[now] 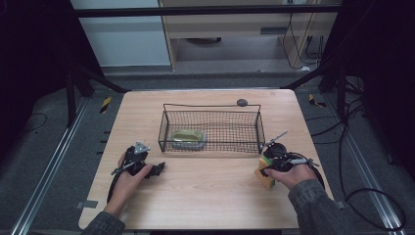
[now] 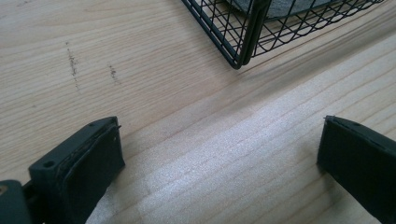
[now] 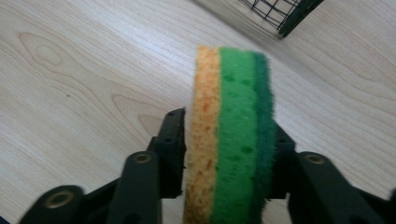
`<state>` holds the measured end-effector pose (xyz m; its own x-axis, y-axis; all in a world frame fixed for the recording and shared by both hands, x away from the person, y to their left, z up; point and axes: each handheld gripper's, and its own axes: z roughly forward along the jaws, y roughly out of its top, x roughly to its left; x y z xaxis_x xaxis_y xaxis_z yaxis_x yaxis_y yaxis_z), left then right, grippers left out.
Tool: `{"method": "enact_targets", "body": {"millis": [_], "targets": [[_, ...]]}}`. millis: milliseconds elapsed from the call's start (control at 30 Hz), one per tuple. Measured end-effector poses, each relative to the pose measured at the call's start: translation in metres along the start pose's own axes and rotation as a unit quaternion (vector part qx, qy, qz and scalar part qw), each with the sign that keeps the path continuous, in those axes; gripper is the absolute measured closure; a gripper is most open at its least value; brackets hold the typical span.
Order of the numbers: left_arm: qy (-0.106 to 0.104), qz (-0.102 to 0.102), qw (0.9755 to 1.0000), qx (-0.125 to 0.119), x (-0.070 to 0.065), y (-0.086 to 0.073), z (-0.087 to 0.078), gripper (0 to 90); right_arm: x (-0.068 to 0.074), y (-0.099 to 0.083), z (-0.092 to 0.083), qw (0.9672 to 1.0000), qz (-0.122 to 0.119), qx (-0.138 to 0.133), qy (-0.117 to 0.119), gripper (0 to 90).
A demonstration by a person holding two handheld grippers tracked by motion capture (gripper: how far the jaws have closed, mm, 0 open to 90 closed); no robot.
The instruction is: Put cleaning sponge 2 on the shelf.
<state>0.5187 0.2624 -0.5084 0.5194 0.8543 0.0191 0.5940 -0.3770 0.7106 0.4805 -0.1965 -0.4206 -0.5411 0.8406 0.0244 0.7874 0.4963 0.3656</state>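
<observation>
- The right tool (image 3: 224, 154) is clamping a layered sponge (image 3: 229, 135), orange on one face, bright green in the middle, dark green scouring pad on the other; both pads are pressing flat on the two faces.
- In the high view the sponge (image 1: 265, 172) is sitting at about 4 o'clock on the wooden counter (image 1: 205, 191), just beside the near right corner of the wire basket (image 1: 210, 128), under the right tool (image 1: 268, 169) and the person's right hand (image 1: 289, 175).
- The left tool (image 2: 215, 154) is standing released, its jaws wide apart with only bare counter between them; in the high view it is resting at about 8 o'clock (image 1: 157, 169), near the basket's near left corner.
- A yellowish oval dish (image 1: 187, 138) is lying inside the basket towards its left end, and a small dark round object (image 1: 242, 103) is sitting at the far rim, at about 12 o'clock.
- The step in hand appears to be the grasp of the sponge, judged as just secured; whether it is already off the counter cannot be told.
- The likely next move is carrying it into the basket, which calls for lifting the sponge above the wire rim, moving towards 11 o'clock, and lowering it onto the free mesh to the right of the dish without catching the rim.
</observation>
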Motion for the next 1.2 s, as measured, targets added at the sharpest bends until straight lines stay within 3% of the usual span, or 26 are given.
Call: {"method": "enact_targets", "body": {"millis": [67, 267, 567, 933, 1200], "targets": [[0.0, 0.0, 1.0, 0.0, 0.0, 0.0, 0.0, 0.0, -0.001, -0.001, -0.003, 0.9999, -0.001, -0.007, 0.008, 63.5], [0.0, 0.001, 1.0, 0.0, 0.0, 0.0, 0.0, 0.0, -0.004, -0.003, -0.012, 0.9998, -0.004, -0.021, 0.001, 63.5], [0.0, 0.001, 1.0, 0.0, 0.0, 0.0, 0.0, 0.0, -0.016, -0.002, -0.027, 0.9986, -0.005, -0.049, -0.019, 63.2], [0.0, 0.0, 1.0, 0.0, 0.0, 0.0, 0.0, 0.0, -0.025, 0.0, -0.039, 0.9975, -0.006, -0.061, -0.034, 62.9], [0.0, 0.0, 1.0, 0.0, 0.0, 0.0, 0.0, 0.0, -0.034, 0.006, -0.057, 0.9956, -0.013, -0.079, -0.048, 63.3]]}}
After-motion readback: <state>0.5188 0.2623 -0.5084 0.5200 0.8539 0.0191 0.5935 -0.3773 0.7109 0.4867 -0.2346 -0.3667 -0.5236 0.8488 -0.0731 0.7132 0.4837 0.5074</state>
